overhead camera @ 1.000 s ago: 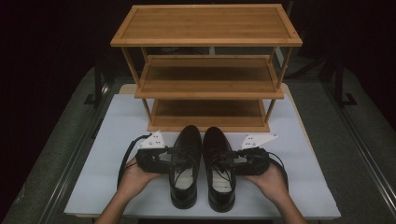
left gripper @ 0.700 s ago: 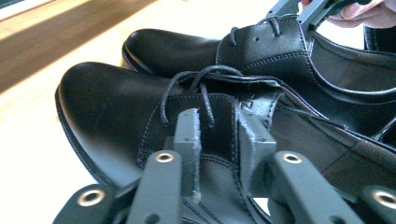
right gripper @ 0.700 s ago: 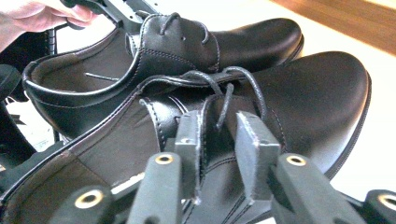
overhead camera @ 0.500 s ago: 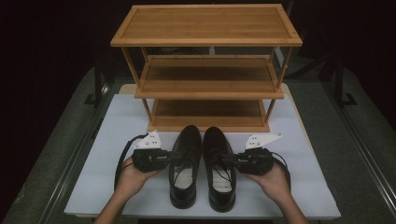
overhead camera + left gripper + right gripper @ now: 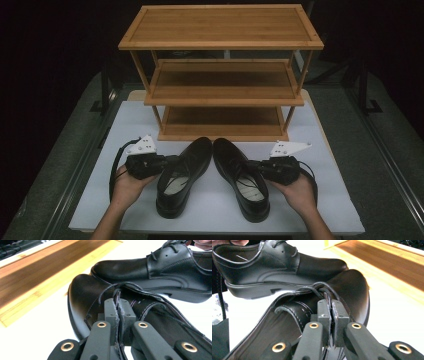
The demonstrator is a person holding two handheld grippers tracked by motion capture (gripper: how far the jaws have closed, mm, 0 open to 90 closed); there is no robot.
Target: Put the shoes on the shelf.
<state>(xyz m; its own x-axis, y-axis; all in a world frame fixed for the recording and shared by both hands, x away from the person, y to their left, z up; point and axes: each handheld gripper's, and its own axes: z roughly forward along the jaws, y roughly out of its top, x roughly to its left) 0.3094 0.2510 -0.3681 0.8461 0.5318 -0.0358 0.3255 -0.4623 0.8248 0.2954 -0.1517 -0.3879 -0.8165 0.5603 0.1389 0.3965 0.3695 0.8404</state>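
Each hand-held gripper, left (image 5: 167,161) and right (image 5: 254,165), has just clamped its shoe's outer rim, left shoe (image 5: 181,172) and right shoe (image 5: 241,176), and we see both toes pointing straight at the shoe rack (image 5: 222,97).

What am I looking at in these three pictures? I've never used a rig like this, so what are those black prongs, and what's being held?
A person holds a two-jaw gripper in each hand. The high view looks down on the white table: a wooden shoe rack stands at the back, two black shoes in front. The other two pictures come from cameras riding on the grippers; the black prongs are their jaws. The left gripper has just closed on the left shoe at its laced edge; the right gripper likewise pinches the right shoe.
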